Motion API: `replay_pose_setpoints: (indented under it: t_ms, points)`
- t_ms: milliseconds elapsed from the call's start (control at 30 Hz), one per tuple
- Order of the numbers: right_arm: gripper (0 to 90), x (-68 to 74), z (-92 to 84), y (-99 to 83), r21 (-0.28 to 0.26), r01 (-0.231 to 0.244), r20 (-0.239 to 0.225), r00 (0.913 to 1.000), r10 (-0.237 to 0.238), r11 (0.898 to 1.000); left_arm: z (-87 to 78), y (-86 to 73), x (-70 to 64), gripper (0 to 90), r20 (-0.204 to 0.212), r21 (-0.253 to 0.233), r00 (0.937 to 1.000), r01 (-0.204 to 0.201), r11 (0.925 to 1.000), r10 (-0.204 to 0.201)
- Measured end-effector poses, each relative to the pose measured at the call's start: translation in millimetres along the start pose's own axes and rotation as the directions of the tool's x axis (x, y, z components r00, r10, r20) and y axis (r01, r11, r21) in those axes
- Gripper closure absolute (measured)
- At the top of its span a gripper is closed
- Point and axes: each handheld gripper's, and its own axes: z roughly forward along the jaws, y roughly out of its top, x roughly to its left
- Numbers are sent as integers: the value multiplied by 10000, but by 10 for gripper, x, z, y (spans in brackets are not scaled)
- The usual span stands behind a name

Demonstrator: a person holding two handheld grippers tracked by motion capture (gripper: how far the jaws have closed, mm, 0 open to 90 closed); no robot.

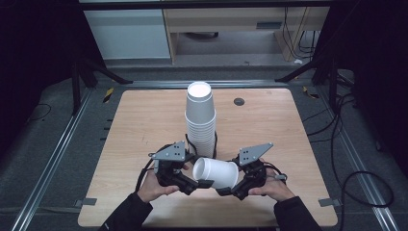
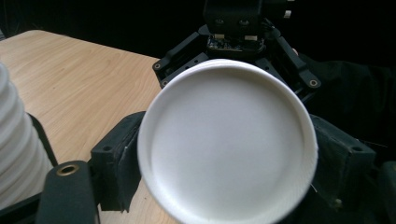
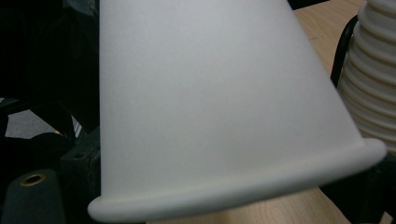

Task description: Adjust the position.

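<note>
A single white paper cup [image 1: 216,173] lies sideways in the air over the front of the wooden table [image 1: 139,120], between my two grippers. Its flat base [image 2: 229,144] faces my left gripper [image 1: 196,185], whose jaws flank the base with the pads [image 2: 116,172] close beside it, open. Its wide rolled rim [image 3: 233,186] sits at my right gripper [image 1: 225,190], which is shut on the cup near that rim. A tall stack of upside-down white cups [image 1: 200,120] stands just behind the grippers, and its ribbed side [image 2: 14,149] [image 3: 373,79] shows in both gripper views.
A small dark round grommet [image 1: 239,101] sits in the tabletop at the back right. Black cables [image 1: 346,159] trail over the floor to the right. Metal rails [image 1: 53,154] run along the table's sides, and pale cabinets [image 1: 130,33] stand beyond the far edge.
</note>
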Motion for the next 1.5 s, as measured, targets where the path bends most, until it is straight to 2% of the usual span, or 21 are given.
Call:
replay_pose_setpoints:
  t_ms: [133, 300, 500, 733, 933, 1033, 1233, 1500]
  points:
    - [110, -15, -30, -11, 138, 24, 127, 9999, -26, 9999, -93, 10, 11, 183, -126, -16, 9999, -17, 10000, 17]
    - [107, -42, -98, -13, 220, 68, 451, 9990, -78, 9997, -166, -17, 60, 167, -355, 96, 9993, 158, 9998, -154]
    - [105, -85, -206, -15, 233, 113, 915, 9957, -134, 9997, -153, -72, 106, 160, -662, 489, 9975, 265, 9985, -232]
    - [104, -114, -250, 1, 812, 408, 1420, 9885, -520, 9959, -108, -148, 142, 157, -916, 1067, 9955, 360, 9936, -262]
    - [103, -154, -281, 66, 1050, 671, 1419, 9865, -817, 9922, -100, -215, 162, 163, -1139, 1331, 9930, 461, 9900, -309]
    - [102, -186, -245, 92, 1501, 842, 1341, 9854, -1047, 9851, -89, -241, 173, 165, -1222, 1559, 9920, 520, 9864, -330]
    - [101, -226, -100, 109, 2285, 1100, 1121, 9840, -1384, 9673, -63, -268, 185, 165, -1085, 1710, 9934, 566, 9836, -383]
    - [101, -194, 45, 120, 2808, 1406, 959, 9801, -1735, 9494, 49, -293, 157, 157, -795, 2034, 9964, 446, 9781, -289]
